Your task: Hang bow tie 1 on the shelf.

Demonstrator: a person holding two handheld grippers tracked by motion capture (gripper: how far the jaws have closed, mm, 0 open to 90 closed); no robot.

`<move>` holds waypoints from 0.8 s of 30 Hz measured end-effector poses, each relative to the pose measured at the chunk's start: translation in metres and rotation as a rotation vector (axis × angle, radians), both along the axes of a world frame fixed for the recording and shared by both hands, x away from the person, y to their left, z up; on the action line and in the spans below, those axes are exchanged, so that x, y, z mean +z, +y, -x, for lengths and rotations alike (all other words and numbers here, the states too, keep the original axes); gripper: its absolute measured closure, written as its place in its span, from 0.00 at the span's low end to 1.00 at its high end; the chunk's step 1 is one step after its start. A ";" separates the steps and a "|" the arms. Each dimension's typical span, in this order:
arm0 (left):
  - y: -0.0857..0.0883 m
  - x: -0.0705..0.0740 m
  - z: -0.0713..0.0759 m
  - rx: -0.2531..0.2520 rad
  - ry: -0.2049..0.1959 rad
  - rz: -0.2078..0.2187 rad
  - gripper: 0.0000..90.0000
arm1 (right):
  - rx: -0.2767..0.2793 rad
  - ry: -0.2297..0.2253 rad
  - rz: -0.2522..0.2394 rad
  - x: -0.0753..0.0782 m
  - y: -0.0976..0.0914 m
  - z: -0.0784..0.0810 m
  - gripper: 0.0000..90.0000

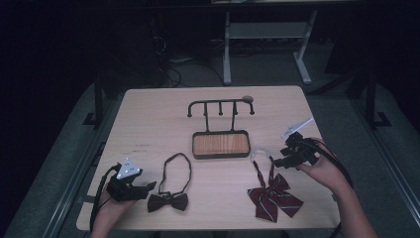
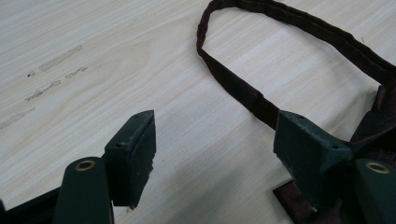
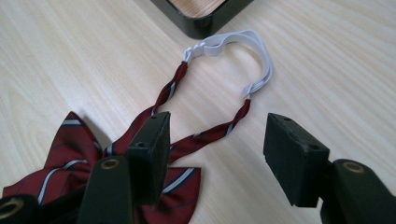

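A dark bow tie (image 1: 168,202) with a looped neck strap (image 2: 243,93) lies at the front left of the table. My left gripper (image 1: 150,187) rests just left of it, open (image 2: 215,140), with bare wood between the jaws and the strap passing beside the right one. A red striped bow tie (image 1: 275,196) lies at the front right, its twisted straps joined by a white elastic loop (image 3: 252,51). My right gripper (image 1: 278,161) hovers over those straps, open (image 3: 217,140), gripping nothing.
A black hook rack (image 1: 220,104) stands on a wood-floored tray (image 1: 220,144) at the table's middle; its corner (image 3: 201,23) lies just beyond the white elastic. A white desk frame (image 1: 265,34) stands on the floor behind the table.
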State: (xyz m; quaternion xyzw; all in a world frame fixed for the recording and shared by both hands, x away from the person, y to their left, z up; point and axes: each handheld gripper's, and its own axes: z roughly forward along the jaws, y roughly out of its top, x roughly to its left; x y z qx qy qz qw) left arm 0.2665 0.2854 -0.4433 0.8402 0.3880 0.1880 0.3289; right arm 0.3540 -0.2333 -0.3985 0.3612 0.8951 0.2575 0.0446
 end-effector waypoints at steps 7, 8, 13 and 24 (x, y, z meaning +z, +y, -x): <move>0.000 0.000 0.001 0.001 0.000 0.002 0.34 | -0.007 0.040 0.026 -0.004 0.007 -0.018 0.48; 0.000 0.000 0.001 0.002 0.000 0.005 0.34 | -0.006 0.048 0.032 -0.005 0.009 -0.024 0.49; 0.000 0.000 0.000 -0.002 0.003 0.001 0.34 | -0.022 0.065 0.049 -0.007 0.015 -0.032 0.50; 0.000 0.000 0.001 -0.002 -0.001 0.007 0.34 | -0.049 0.103 0.103 -0.022 0.022 -0.044 0.58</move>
